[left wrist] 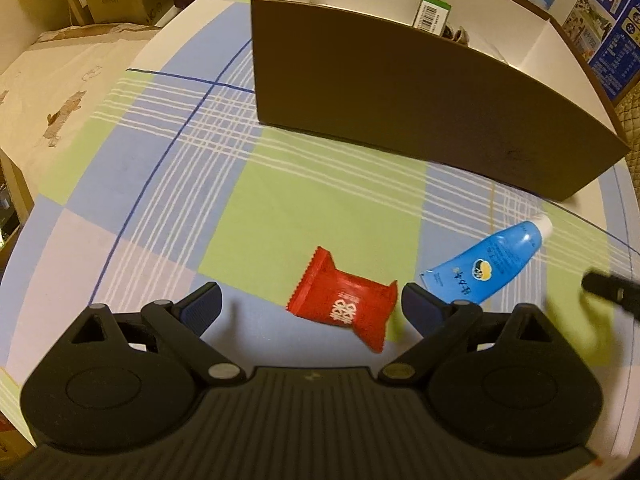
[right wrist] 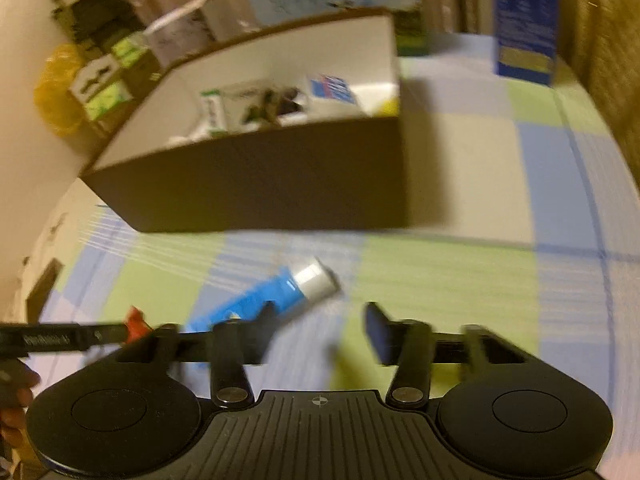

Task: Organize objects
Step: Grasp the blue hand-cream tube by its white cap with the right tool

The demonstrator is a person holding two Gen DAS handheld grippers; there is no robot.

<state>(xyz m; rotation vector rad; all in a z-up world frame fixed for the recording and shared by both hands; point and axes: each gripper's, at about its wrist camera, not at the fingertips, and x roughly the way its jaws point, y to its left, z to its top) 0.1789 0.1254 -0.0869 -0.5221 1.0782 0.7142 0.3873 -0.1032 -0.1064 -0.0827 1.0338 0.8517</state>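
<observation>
Box (left wrist: pixel 420 92) part-filled, my left tongs (left wrist: pixel 310 300) gape over the candy (left wrist: pixel 344 302), right tongs (right wrist: pixel 320 324) unclenched beside the tube (right wrist: pixel 276 294), both still on the tabletop (left wrist: pixel 312 208).

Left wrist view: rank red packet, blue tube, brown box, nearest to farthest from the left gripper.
From the left gripper:
1. Red packet, between the fingers, toward the right one.
2. Blue tube, on the cloth just beyond the right finger.
3. Brown box, farthest, upper right.

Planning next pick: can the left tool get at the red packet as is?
Probably yes. The red packet lies flat on the cloth just ahead of the open left tool, nothing on it; the blue tube sits apart to its right.
</observation>
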